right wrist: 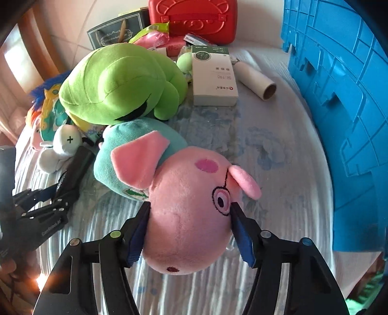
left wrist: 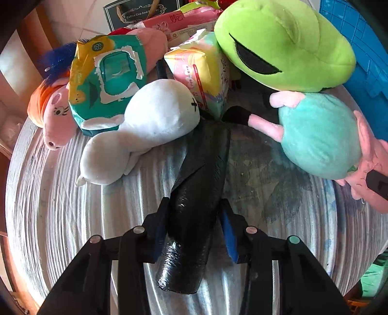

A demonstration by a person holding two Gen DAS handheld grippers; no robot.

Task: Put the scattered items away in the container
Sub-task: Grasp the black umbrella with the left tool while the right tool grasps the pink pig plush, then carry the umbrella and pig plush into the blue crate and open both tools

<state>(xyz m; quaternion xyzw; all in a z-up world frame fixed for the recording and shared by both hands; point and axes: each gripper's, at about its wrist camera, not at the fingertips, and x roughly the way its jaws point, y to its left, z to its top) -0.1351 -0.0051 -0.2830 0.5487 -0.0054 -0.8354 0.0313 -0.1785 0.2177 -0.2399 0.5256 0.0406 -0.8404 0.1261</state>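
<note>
My left gripper (left wrist: pixel 195 202) is shut on a black roll of plastic bags (left wrist: pixel 194 218), which lies on the pale striped bed sheet (left wrist: pixel 60 218). My right gripper (right wrist: pixel 191 206) is shut on the pink head of a pig plush (right wrist: pixel 189 218) in a teal dress; its left pad presses into the head and its right fingertip touches beside the eye. The left gripper (right wrist: pixel 52 193) also appears at the left of the right wrist view. The blue plastic crate (right wrist: pixel 339 97) stands on the right, on the bed.
Behind lie a green frog plush (left wrist: pixel 286 41), a white plush (left wrist: pixel 150 121), a wet-wipes pack (left wrist: pixel 104 80), a tissue pack (left wrist: pixel 201 70) and a pink rabbit plush (left wrist: pixel 58 116). Farther back are a white box (right wrist: pixel 213 77), a cardboard-core roll (right wrist: pixel 254 80) and a red case (right wrist: pixel 194 19).
</note>
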